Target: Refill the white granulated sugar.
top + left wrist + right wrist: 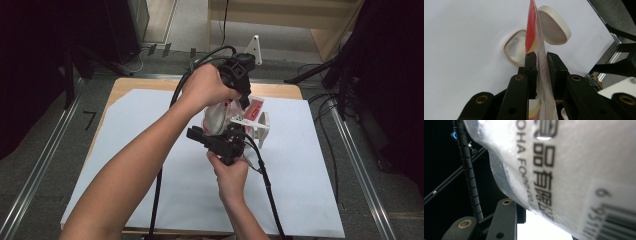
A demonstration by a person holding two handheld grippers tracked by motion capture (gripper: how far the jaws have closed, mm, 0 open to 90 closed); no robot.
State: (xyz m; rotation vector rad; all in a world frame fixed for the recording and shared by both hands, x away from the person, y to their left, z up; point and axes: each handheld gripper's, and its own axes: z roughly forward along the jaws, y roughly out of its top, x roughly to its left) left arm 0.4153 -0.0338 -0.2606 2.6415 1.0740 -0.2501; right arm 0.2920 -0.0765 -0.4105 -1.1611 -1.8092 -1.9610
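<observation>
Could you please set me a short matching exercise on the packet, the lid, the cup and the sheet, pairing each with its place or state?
Things:
1. snack packet
2. round cream lid
3. rounded-square cup
4. white sheet

Places or states:
A. covers the tabletop
B. sits on the sheet with its opening upward
C. lies tilted next to the cup
D. clamped edge-on between the jaws of the left gripper

Pairs: 1-D, 2-C, 3-B, 4-A

Bright even overhead light, dark room edges, glare and close-up blur on the packet (574,170).
</observation>
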